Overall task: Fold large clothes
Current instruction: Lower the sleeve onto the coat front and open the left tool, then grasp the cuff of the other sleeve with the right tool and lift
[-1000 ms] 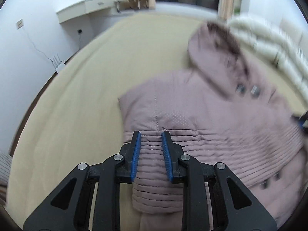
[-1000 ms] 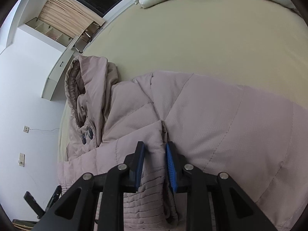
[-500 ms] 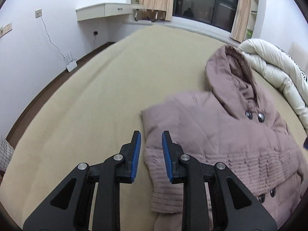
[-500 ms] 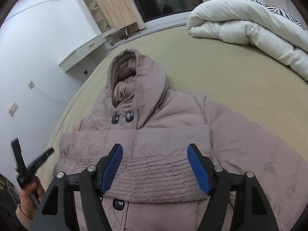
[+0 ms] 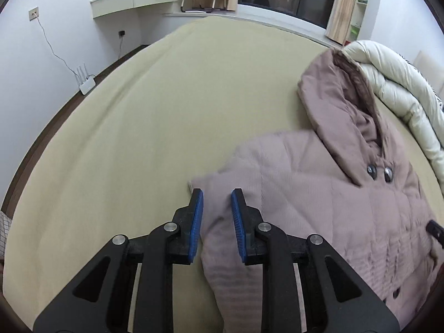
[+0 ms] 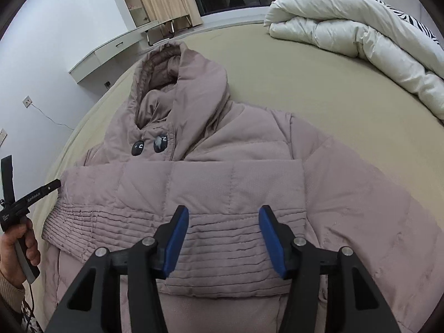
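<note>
Fingers of right gripper (image 6: 223,240) closing, empty, over jacket (image 6: 222,183); left gripper (image 5: 217,223) tilted down, seemingly apart, ungripping.

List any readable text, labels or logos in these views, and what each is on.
No text can be quoted.
White print on the left tool, seen in the right wrist view: too small to read.
Marks on the coat buttons: blurred.
Black marks on the duvet: unreadable.

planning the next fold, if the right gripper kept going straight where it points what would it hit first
Most likely the ribbed band of the folded sleeve across the jacket; it fills the gap ahead of the right gripper, whose empty jaws are closing. Depth is unclear.
</note>
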Demonstrator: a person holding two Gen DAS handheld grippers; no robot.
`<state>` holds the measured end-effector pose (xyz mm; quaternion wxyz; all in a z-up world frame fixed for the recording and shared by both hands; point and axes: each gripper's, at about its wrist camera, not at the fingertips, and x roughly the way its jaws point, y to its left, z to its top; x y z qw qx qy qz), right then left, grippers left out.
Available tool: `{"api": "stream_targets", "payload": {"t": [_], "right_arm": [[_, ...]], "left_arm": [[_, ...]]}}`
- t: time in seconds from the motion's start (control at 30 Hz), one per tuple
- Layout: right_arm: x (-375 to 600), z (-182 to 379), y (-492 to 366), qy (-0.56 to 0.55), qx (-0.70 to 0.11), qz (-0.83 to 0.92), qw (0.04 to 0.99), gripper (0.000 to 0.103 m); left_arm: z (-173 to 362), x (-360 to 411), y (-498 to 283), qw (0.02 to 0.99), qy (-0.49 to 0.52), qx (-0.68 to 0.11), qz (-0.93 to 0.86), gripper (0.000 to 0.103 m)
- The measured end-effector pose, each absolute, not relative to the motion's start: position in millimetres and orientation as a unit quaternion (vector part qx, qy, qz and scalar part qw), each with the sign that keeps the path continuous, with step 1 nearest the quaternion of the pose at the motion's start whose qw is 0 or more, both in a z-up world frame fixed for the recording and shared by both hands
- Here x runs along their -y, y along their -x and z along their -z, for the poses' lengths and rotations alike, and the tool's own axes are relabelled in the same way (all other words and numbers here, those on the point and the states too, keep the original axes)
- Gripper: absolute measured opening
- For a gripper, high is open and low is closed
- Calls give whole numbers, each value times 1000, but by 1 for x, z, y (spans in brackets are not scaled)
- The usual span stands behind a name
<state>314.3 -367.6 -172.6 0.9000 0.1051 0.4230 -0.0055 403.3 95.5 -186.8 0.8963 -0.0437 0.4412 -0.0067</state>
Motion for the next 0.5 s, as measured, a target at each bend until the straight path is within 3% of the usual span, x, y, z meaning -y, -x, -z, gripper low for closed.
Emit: {"api": "stream_targets", "payload": {"t": [0.17, 0.4, 0.5], "right_arm": [[372, 203, -328, -91, -430, 10, 898, 57], [371, 173, -308, -123, -411, 8, 903, 57], [371, 192, -301, -123, -426, 14, 896, 62]], "left_arm": [[223, -79, -439, 868, -22, -496, -8, 21], [174, -88, -377, 911, 13, -412, -19, 21], [196, -71, -350, 902, -38, -430, -7, 20]]}}
